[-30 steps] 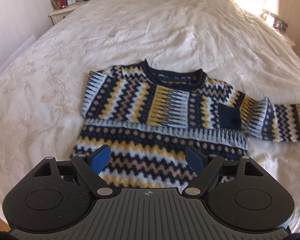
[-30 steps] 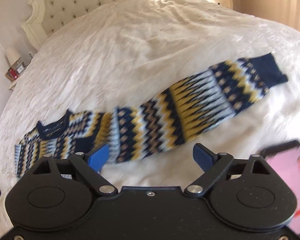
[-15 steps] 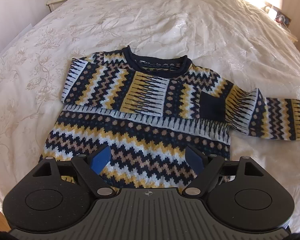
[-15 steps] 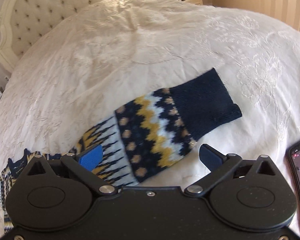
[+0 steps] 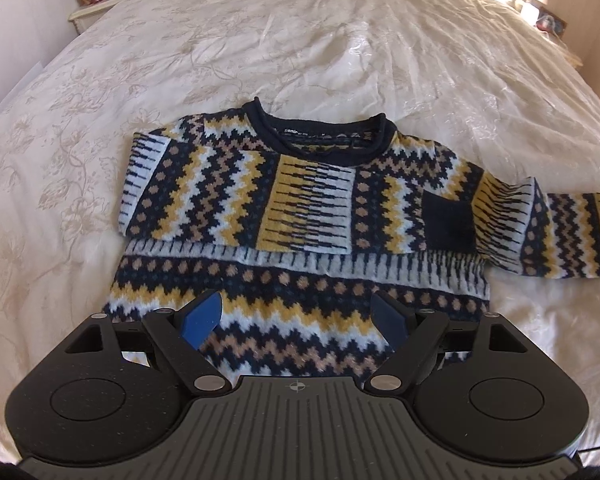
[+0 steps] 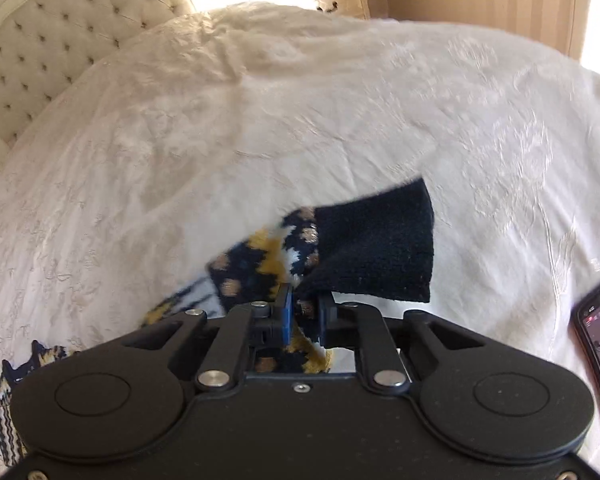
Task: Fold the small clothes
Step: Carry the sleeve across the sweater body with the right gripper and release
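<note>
The sweater (image 5: 300, 232) is spread flat on the bed (image 5: 300, 40); its right sleeve (image 6: 284, 256) is stretched sideways, and the cuff end is being clamped by the closing right hand-held gripper (image 6: 302, 312), while the left hand-held gripper (image 5: 296, 316) is held wide above the hem

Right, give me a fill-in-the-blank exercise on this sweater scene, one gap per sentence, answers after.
1. The patterned sweater lies on a cream ____.
2. The right gripper is closing on the sleeve just behind its plain ____ cuff.
3. The left gripper hovers over the sweater's lower part with its jaws ____.
4. At the right edge of the right wrist view lies a ____ with its screen lit.

Missing words: bedspread; navy; open; phone
</note>
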`<control>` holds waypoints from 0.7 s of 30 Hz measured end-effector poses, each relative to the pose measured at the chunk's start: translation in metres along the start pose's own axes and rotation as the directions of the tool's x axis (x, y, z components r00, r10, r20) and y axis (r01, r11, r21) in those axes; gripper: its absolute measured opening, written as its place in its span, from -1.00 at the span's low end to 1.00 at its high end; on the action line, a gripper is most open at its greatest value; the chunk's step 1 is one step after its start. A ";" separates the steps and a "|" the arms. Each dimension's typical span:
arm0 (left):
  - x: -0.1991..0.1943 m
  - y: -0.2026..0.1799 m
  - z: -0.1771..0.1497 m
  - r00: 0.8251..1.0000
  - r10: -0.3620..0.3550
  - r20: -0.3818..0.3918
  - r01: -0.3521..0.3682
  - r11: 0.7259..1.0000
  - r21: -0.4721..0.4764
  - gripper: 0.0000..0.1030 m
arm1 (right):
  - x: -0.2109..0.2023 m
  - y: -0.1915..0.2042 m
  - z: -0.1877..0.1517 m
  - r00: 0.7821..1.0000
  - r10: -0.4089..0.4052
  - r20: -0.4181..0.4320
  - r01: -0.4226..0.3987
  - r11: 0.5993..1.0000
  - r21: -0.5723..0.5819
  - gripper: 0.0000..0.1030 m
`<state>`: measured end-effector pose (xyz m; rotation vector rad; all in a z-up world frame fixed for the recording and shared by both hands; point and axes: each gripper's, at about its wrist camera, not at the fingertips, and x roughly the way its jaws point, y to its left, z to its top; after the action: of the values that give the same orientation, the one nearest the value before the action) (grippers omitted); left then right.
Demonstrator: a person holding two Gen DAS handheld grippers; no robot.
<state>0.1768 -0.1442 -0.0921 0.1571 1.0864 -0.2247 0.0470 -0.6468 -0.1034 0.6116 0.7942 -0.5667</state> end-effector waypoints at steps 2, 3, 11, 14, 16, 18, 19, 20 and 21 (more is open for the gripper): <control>0.003 0.013 0.005 1.000 -0.022 0.003 0.022 1.000 0.020 0.57 | -0.016 0.027 -0.002 1.000 0.011 0.019 -0.010 0.999 -0.038 -0.62; 0.004 0.020 0.008 0.999 -0.034 0.005 0.033 0.999 0.031 0.57 | -0.024 0.042 -0.003 0.999 0.022 0.028 -0.020 0.998 -0.057 -0.62; 0.007 0.080 0.030 0.995 -0.095 0.031 0.091 0.990 0.107 0.57 | -0.069 0.192 -0.034 0.980 0.193 0.055 -0.179 0.965 -0.193 -0.68; 0.009 0.108 0.036 0.993 -0.110 0.036 0.106 0.989 0.103 0.57 | -0.069 0.252 -0.056 0.964 0.266 0.025 -0.251 0.934 -0.254 -0.70; 0.011 0.123 0.038 0.992 -0.119 0.034 0.116 0.989 0.096 0.56 | -0.064 0.292 -0.077 0.953 0.302 0.000 -0.288 0.906 -0.309 -0.75; 0.014 0.140 0.039 0.991 -0.128 0.027 0.125 0.988 0.087 0.56 | -0.053 0.328 -0.099 0.946 0.321 -0.044 -0.315 0.878 -0.359 -0.75; 0.015 0.146 0.039 0.991 -0.132 0.024 0.130 0.988 0.082 0.56 | -0.046 0.343 -0.111 0.941 0.333 -0.068 -0.334 0.870 -0.364 -0.75; 0.017 0.153 0.038 0.990 -0.138 0.020 0.136 0.988 0.077 0.56 | -0.040 0.354 -0.123 0.935 0.343 -0.090 -0.352 0.863 -0.363 -0.73; 0.019 0.161 0.038 0.989 -0.148 0.014 0.146 0.987 0.071 0.56 | -0.034 0.364 -0.134 0.931 0.348 -0.108 -0.363 0.856 -0.369 -0.71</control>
<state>0.2598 0.0005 -0.0890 0.1375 1.0727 -0.3964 0.2059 -0.2962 -0.0469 0.3906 0.7765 -0.0508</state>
